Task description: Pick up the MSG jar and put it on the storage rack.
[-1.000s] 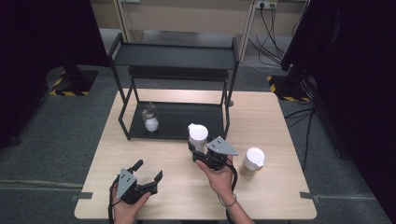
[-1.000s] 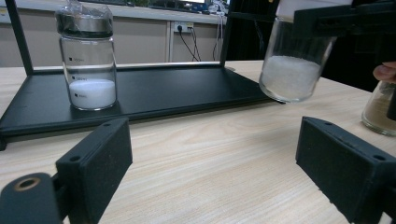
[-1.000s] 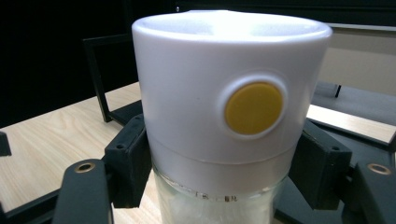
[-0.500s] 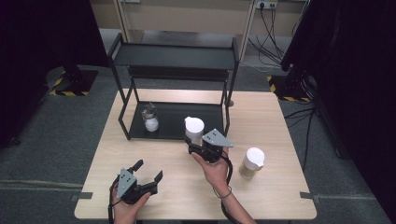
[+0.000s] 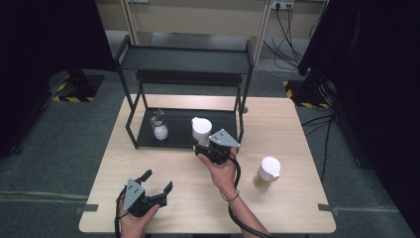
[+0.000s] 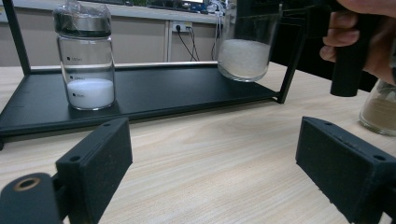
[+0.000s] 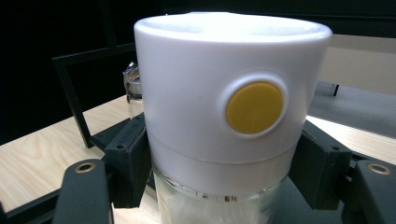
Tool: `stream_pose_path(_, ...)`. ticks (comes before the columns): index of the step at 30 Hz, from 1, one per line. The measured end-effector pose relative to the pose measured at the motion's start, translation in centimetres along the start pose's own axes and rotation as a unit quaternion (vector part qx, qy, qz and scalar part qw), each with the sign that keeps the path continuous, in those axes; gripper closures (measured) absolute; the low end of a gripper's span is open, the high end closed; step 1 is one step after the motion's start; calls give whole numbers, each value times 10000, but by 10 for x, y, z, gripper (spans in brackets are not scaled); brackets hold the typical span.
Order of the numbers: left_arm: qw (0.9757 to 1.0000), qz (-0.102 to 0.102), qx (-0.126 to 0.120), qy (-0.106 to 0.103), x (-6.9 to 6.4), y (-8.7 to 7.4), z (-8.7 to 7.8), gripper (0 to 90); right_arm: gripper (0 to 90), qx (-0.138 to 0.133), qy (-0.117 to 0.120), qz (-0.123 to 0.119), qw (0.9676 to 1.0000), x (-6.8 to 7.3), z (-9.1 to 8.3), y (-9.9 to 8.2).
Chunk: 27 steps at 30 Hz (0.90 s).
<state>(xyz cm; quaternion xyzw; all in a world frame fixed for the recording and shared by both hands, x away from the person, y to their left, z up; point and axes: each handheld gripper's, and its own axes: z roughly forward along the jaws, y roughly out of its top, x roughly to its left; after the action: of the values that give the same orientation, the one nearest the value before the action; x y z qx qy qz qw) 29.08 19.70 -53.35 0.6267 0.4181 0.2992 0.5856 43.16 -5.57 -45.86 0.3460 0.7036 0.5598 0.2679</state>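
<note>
A person's right gripper (image 5: 208, 148) clamps a white-capped glass jar (image 5: 200, 131) at the front edge of a black two-tier shelf rack (image 5: 184, 60) standing on a pale wooden desk (image 5: 287, 124). In the right gripper view the jaws press on either side of the jar (image 7: 219, 116) just below its white cap, which carries a round yellow spot, with clear glass showing beneath. The left gripper view shows the jar's base (image 6: 243, 51), holding a white granular fill, hanging just above the right end of the rack's lower tray (image 6: 154, 93), clear of it, while the right hand (image 6: 369, 42) grips the tool's black handle beside it.

The left gripper (image 5: 153, 191) rests low near the desk's front edge, well apart from the rack, its jaws spread wide with nothing between them; its own view looks across bare wood between the two black pads.

On the lower tray, to the left, stands a second clear jar with a dark metal lid (image 5: 159, 125), upright and about a quarter full of white powder (image 6: 90, 92). A third jar with a white cap and brownish contents (image 5: 267, 173) stands alone on the desk to the right of the right hand, near it but not touching.
</note>
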Motion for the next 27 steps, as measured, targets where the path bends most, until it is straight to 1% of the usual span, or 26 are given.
stream_pose_path(6, 10000, -32, 1, -6, 1, 0, 0, 103, 307, 15, -14, 66, 10000, 0, 10, 2)
stream_pose_path(20, 10000, -25, -1, -20, 1, 0, 0, 103, 307, 61, -54, 107, 9999, 0, 32, 10)
stream_pose_path(27, 10000, -20, -12, -29, 1, 0, 0, 103, 307, 118, -76, 133, 9998, 1, 43, 11)
